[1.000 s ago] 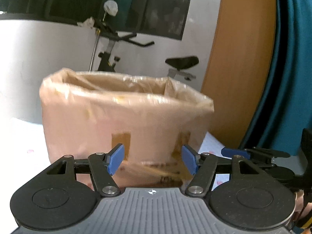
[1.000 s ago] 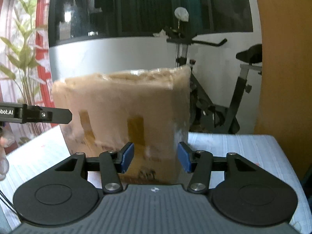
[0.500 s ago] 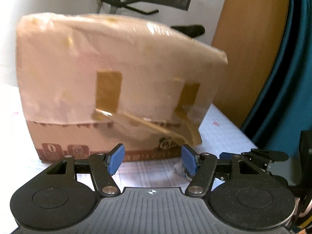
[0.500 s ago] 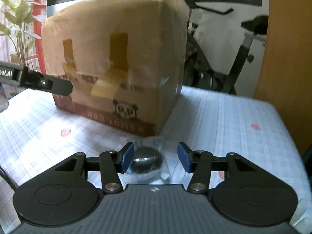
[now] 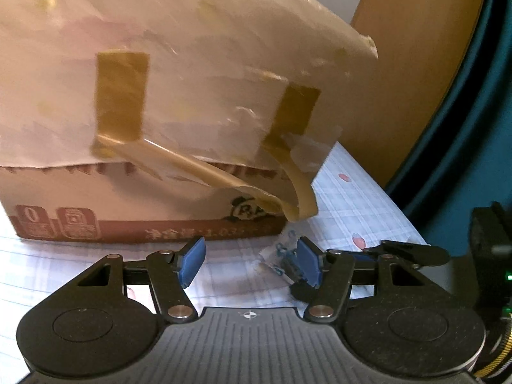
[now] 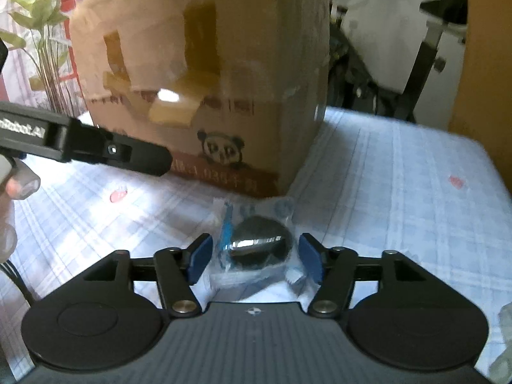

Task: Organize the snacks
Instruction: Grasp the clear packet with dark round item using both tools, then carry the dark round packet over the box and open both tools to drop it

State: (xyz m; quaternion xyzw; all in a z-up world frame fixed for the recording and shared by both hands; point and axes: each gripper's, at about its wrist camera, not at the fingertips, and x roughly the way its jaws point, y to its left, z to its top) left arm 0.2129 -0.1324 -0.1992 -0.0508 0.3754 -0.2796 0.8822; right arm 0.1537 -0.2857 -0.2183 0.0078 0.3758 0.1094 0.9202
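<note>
Both tongs have dipped toward the worktop [image 6: 400,172]. Right tongs [image 6: 256,260] are opening around the wrapped dark snack [image 6: 259,249] by the box [image 6: 204,64]. Left tongs [image 5: 251,260] hang half-open, empty. It looks light and crinkly; grab its round middle.

the left gripper [image 5: 248,260] sits at six o'clock, its blue pads [image 5: 192,260] apart with bare checked tablecloth [image 5: 233,272] between them. a clear-wrapped snack [image 5: 283,257] lies against the inner face of the right-hand pad, toward five o'clock. a cardboard box [image 5: 153,102] lined with plastic fills ten to one o'clock, brown tape strips [image 5: 120,96] on its front. the right gripper [image 5: 412,252] reaches in at four o'clock. a wooden panel [image 5: 412,51] stands at two o'clock.
</note>
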